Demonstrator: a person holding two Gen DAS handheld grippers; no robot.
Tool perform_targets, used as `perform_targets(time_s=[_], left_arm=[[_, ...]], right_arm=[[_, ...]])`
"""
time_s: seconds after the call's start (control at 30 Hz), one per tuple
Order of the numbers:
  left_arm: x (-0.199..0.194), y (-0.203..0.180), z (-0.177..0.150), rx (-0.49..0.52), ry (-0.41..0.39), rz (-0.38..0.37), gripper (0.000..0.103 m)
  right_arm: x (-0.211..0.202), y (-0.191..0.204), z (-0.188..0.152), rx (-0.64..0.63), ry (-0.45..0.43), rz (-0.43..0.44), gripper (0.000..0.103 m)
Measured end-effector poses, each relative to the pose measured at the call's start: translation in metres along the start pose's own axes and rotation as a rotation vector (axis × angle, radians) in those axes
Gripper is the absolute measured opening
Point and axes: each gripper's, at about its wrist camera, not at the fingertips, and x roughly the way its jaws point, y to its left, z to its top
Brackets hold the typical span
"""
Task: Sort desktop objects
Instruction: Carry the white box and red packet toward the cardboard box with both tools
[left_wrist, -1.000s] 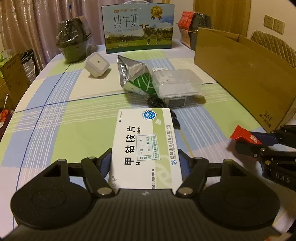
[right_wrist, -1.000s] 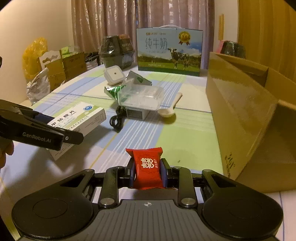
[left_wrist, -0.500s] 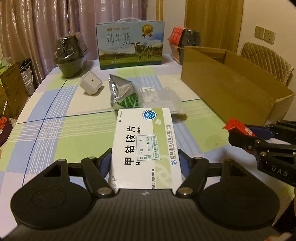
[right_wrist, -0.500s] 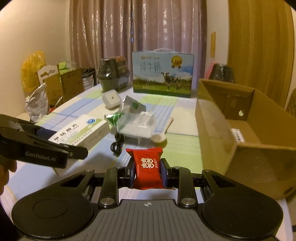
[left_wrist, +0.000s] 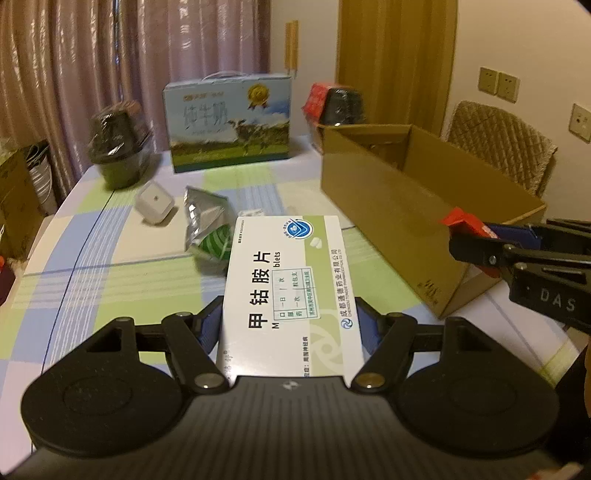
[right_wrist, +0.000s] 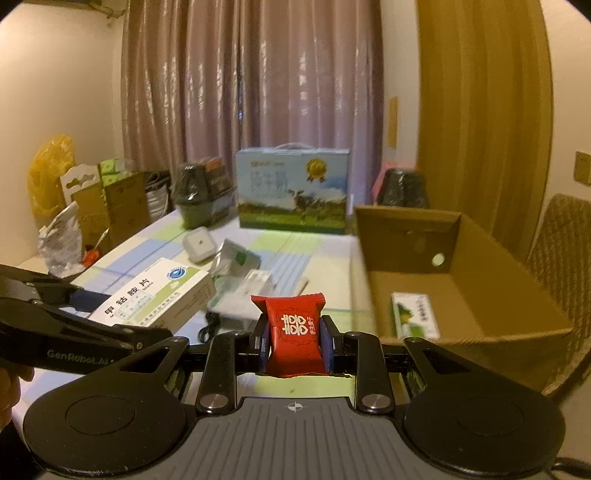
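My left gripper (left_wrist: 288, 325) is shut on a white and green medicine box (left_wrist: 288, 288), held flat above the table. In the right wrist view that medicine box (right_wrist: 155, 295) shows at the left, clamped in the left gripper (right_wrist: 107, 314). My right gripper (right_wrist: 293, 341) is shut on a red candy packet (right_wrist: 293, 339), which also appears in the left wrist view as a red candy packet (left_wrist: 465, 221) beside the open cardboard box (left_wrist: 399, 206). Inside the cardboard box (right_wrist: 498, 295) lies a small green and white carton (right_wrist: 415, 314).
On the checked tablecloth (left_wrist: 110, 280) lie a foil pouch (left_wrist: 207, 225), a white square device (left_wrist: 154, 201), a clear plastic case (right_wrist: 245, 291) and a black cable (right_wrist: 208, 330). A milk carton case (left_wrist: 227, 122) and dark wrapped tubs (left_wrist: 118, 144) stand at the back. A chair (left_wrist: 506, 144) is behind the box.
Both grippers have risen with their loads, and the views have tilted up. The cardboard box's inside, with the green carton, has come into the right wrist view.
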Motion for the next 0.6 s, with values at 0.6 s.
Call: perform_targets(time_s=[0.6], left_arm=[[0.012,-0.077,0.057,0.049,-0.050,-0.118,0.067]], right_arm=[[-0.013,-0.091,0.036,0.079,-0.042,-0.116,0.024]])
